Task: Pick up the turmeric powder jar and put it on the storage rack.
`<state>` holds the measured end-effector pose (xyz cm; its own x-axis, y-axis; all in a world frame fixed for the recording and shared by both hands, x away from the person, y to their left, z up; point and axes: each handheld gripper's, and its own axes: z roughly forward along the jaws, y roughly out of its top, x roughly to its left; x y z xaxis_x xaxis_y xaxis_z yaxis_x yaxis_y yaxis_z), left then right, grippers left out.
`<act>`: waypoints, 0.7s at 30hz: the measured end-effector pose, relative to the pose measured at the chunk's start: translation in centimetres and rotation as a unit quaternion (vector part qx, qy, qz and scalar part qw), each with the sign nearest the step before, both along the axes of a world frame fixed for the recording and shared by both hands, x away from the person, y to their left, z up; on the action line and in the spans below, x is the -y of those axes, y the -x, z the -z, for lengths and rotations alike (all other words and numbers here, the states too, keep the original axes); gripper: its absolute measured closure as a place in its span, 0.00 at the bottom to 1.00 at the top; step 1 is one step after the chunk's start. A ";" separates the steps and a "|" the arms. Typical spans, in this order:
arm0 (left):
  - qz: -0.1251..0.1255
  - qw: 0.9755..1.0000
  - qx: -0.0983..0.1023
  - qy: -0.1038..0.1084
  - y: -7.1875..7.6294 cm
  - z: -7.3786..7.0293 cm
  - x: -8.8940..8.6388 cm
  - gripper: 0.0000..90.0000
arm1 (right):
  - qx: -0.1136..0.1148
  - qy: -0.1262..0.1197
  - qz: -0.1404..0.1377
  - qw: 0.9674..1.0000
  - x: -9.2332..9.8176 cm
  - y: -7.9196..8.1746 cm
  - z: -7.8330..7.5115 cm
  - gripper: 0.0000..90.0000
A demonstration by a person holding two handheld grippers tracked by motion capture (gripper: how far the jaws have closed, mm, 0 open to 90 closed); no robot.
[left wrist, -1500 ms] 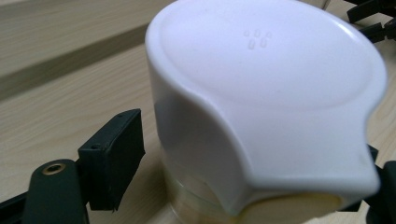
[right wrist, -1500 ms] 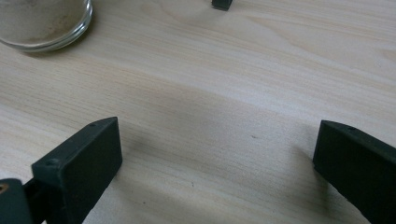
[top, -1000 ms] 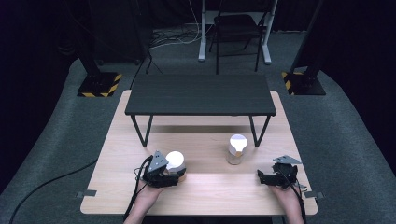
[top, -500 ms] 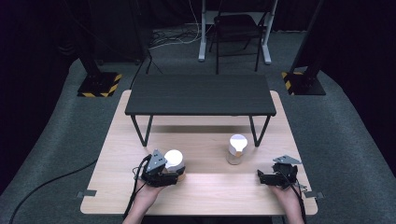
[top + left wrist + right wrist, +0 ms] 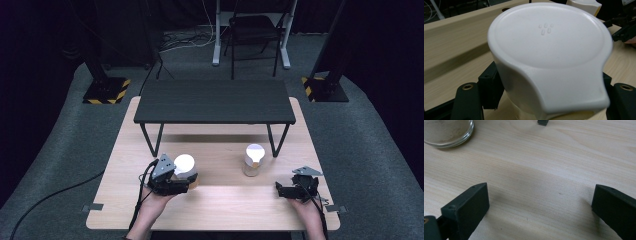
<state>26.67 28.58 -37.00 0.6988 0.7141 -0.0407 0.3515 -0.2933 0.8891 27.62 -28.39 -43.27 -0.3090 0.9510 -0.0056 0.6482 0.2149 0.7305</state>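
Jaws of the left gripper [image 5: 187, 181] clench the white-lidded jar [image 5: 549, 57] low between them, so it may tip or slip; the right gripper [image 5: 281, 190] gapes idle on the tabletop [image 5: 225, 200].

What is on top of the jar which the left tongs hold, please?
A white lid with a pouring spout covers the jar in the left tongs. The lid hides the jar's contents and most of its body.

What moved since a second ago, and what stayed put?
The left claw, shut on the white-lidded jar, lifted it slightly off the table. The other jar and the open right claw stayed where they were.
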 end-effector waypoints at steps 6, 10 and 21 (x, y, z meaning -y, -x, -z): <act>-0.007 1.000 0.007 -0.001 0.1 -1.1 0.0 0.33 | 0.000 0.000 0.000 1.000 0.0 0.0 0.0 0.00; -0.009 1.000 0.014 -0.003 0.0 -1.9 0.0 0.33 | -0.001 0.000 0.000 1.000 0.0 -0.1 0.0 0.00; -0.009 1.000 0.023 -0.007 -0.2 -3.6 0.1 0.33 | -0.001 -0.001 0.000 1.000 0.0 -0.1 0.0 0.00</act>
<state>26.89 28.50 -33.35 0.6870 0.7266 0.0016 0.3148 -0.2997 0.9006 27.70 -28.36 -43.25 -0.3094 0.9509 -0.0039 0.6495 0.2143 0.7295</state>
